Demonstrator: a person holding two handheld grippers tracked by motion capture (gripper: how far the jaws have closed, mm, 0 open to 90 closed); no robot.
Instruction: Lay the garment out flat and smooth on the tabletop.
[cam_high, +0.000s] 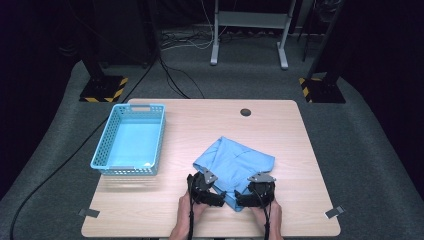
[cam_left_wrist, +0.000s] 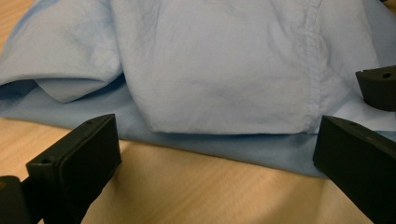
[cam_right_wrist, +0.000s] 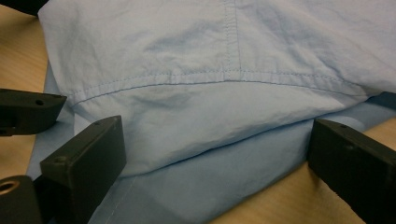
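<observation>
High view: a light-blue shirt (cam_high: 235, 167) lies loosely folded, still rumpled, on the table (cam_high: 280, 130) near the front edge, right of centre. Both grippers sit at its near hem, the left gripper (cam_high: 212, 192) and right gripper (cam_high: 245, 200) close together. In the gripper views each has its jaws spread wide, holding nothing, cloth lying between them. The basket (cam_high: 112, 134) at left is empty. My guess is that folding is partway and binning remains.

Light wooden table (cam_high: 285, 125), blue perforated basket (cam_high: 131, 140) at left, crumpled light-blue shirt (cam_high: 235, 162) near front edge
</observation>
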